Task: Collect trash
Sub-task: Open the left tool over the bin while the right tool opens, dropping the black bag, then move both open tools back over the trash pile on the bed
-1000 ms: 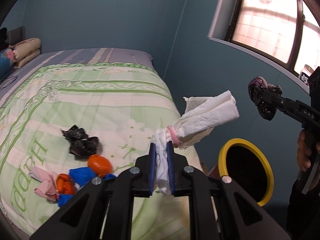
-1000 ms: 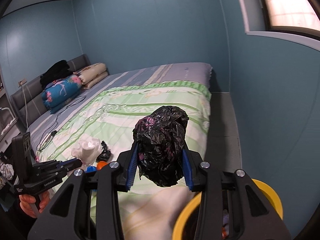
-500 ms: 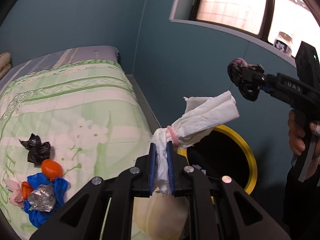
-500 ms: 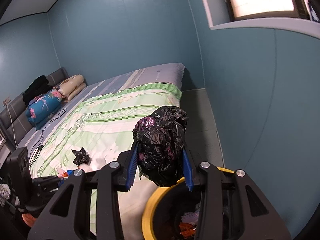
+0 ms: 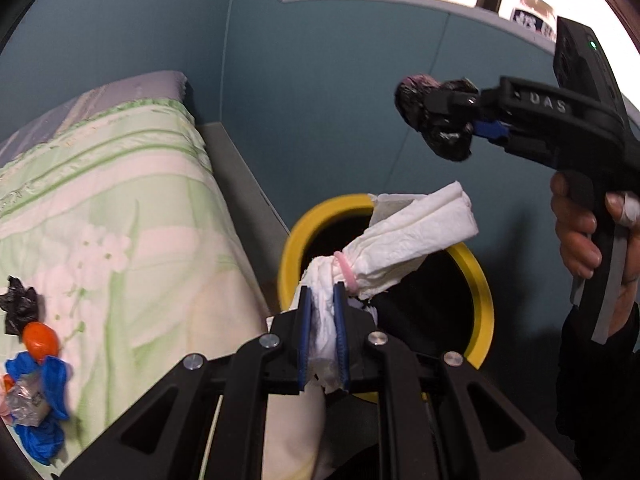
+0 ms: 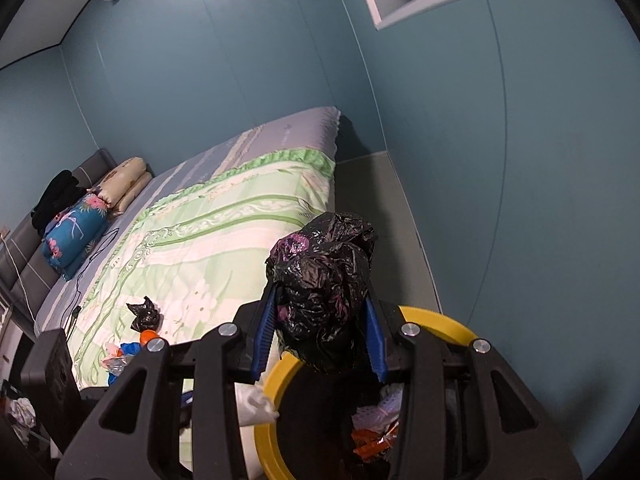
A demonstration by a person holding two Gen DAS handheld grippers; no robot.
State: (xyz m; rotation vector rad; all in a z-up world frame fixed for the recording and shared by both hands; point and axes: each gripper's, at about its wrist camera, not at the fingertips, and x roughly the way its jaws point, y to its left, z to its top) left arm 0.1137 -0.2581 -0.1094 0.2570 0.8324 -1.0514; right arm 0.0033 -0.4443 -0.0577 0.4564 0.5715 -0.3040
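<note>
So both hands are loaded up right now. The left gripper has its jaws squeezed nearly together on the tail of a white crumpled tissue bundle tied with a pink rubber band, and the fat end of that bundle sticks out ahead of the fingers, right over the mouth of the round black bin with the yellow rim. The right gripper is clamped at a medium width on a scrunched black plastic bag wad, and the same bin sits directly below and just ahead of its fingertips. From the left camera that wad looks higher up than the tissue, held by a person's hand.

Progress-wise I'd call it partway. There's already stuff down in the bin: something orange-red and something pale and lacy, though it's too dark in there to say what exactly. These two pieces look like they just need letting go, once each is properly over the opening.

What's left: off to the left and behind the grippers, on the green and white floral quilt, there's a small black bag scrap, an orange ball-ish thing, blue crumpled plastic and a silvery wrapper. So at least another trip or two.
</note>
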